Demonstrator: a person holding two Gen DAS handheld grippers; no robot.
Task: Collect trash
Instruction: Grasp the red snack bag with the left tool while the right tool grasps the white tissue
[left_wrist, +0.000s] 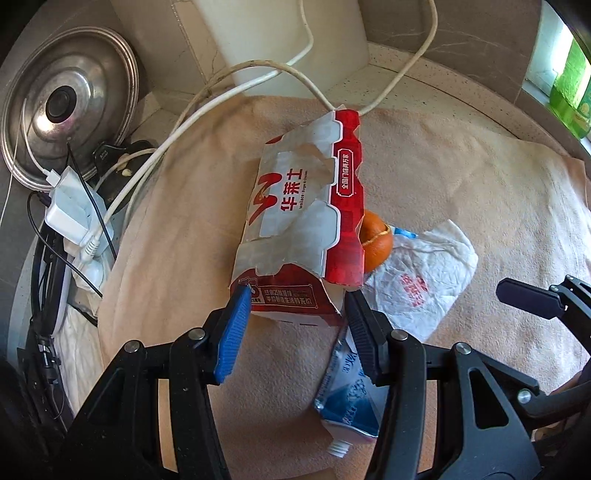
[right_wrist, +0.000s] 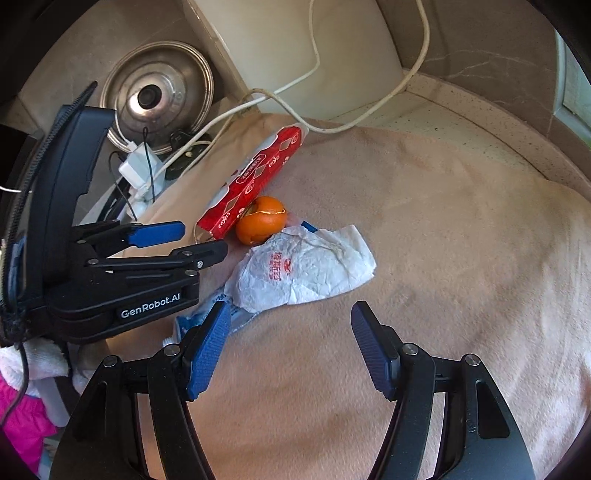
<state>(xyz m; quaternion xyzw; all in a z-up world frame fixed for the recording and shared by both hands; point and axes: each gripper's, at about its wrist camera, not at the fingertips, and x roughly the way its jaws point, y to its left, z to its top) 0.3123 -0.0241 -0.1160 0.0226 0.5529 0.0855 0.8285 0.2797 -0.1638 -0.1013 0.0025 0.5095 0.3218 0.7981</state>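
Trash lies scattered on a peach-coloured cloth (right_wrist: 424, 229). A red-and-white paper fast-food bag (left_wrist: 299, 218) lies lengthwise away from the left gripper (left_wrist: 295, 299), its torn near end between the spread jaws; whether the pads press it I cannot tell. Under the right-hand finger (left_wrist: 364, 332) a flattened blue-and-white drink pouch (left_wrist: 351, 402) points its white spout toward the camera. Just beyond the bag's right edge sits a hollow orange peel (left_wrist: 378, 240), touching a crumpled white paper wrapper with red print (right_wrist: 303, 269). The right gripper (right_wrist: 291, 347) hovers over bare cloth near that wrapper, jaws released and empty. White cables (left_wrist: 258, 70) trail across the bag's far end. Off the cloth at left stand a round steel pot lid (left_wrist: 70, 103) and a white power strip with plugs (left_wrist: 70, 206).
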